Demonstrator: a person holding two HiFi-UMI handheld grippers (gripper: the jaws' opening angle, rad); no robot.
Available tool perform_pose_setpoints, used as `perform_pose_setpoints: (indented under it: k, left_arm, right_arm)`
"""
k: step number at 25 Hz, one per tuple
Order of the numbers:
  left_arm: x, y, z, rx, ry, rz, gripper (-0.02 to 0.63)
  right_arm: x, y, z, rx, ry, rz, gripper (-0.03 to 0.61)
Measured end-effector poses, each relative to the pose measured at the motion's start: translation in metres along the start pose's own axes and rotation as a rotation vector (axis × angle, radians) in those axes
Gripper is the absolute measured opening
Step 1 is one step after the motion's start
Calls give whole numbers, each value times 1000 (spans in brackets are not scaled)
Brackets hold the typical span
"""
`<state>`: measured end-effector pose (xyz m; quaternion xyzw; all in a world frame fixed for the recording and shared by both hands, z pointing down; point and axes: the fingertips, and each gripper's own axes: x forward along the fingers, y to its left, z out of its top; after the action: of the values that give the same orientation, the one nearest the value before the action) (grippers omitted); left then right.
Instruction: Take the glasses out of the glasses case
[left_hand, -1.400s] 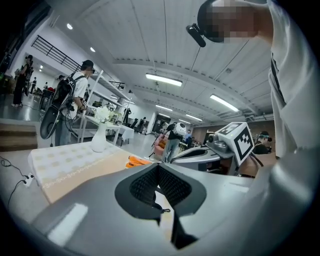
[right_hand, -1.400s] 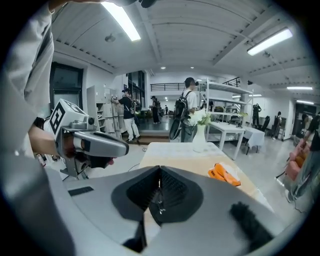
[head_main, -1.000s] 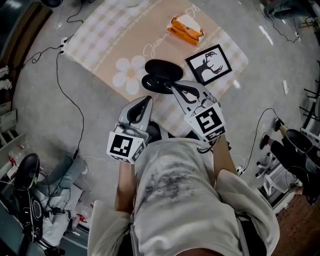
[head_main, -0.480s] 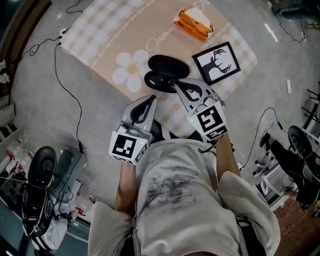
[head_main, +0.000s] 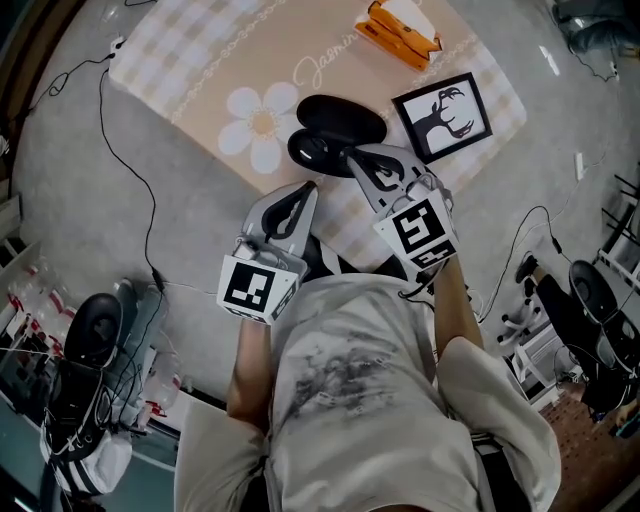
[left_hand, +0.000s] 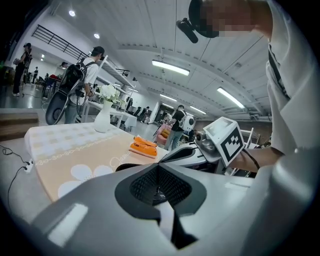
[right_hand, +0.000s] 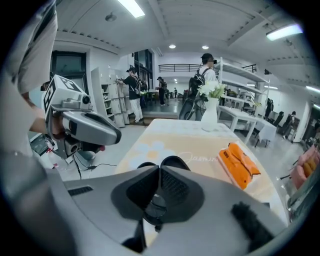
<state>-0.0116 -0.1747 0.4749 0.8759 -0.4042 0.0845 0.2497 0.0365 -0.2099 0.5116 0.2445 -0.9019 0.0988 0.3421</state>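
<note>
Near the front edge of the surface (head_main: 200, 60), the head view shows a black glasses case (head_main: 340, 125) lying open on a beige checked cloth printed with a daisy (head_main: 258, 125). Its two halves are too dark to tell what is inside. A framed deer picture (head_main: 443, 115) lies just beside the case, and an orange packet (head_main: 398, 30) lies farther back. The right gripper (head_main: 352, 155) points at the near half of the case, its tips at the rim. The left gripper (head_main: 305, 188) hangs off the surface edge, over grey floor (head_main: 90, 210) crossed by cables (head_main: 145, 215). From the left gripper view, its jaws are pressed together with nothing between them. Beyond them are the dark edge of the case, the orange packet and a white vase of flowers (left_hand: 103, 116). From the right gripper view, its jaws are likewise together and empty, with the open case just ahead of them. Around the surface is a big hall with shelving, strip lights and standing people.
</note>
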Motion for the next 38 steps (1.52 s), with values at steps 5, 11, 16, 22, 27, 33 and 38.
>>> perform_pose_setpoints:
  k: [5,11,16,22,27,33,38]
  left_arm:
    - [4,1,-4,-4,8,0,5]
    - [5,0,-9,-11,17,-4,5]
    - [7,1,-14,-18,31,-6,5]
    - [6,1,-17,-19,40,-4,5]
    - [4,3,-19,-27,44,-1,5]
    - [3,3,-24,-34,52,3,5]
    - [3,3,-26,-38,58,6,5]
  right_arm:
    - [11,0,-7,-39,34,9,18]
    - [21,5,-20,-51,72,26,18]
    - [28,10,-29,-82,104,44,18]
    - [37,17,-34,-100,130,72,60]
    - [47,22,-42,-122,163,100,81]
    - [59,28,-54,-143,207,128,100]
    - [66,28,-61,-158,228,135,103]
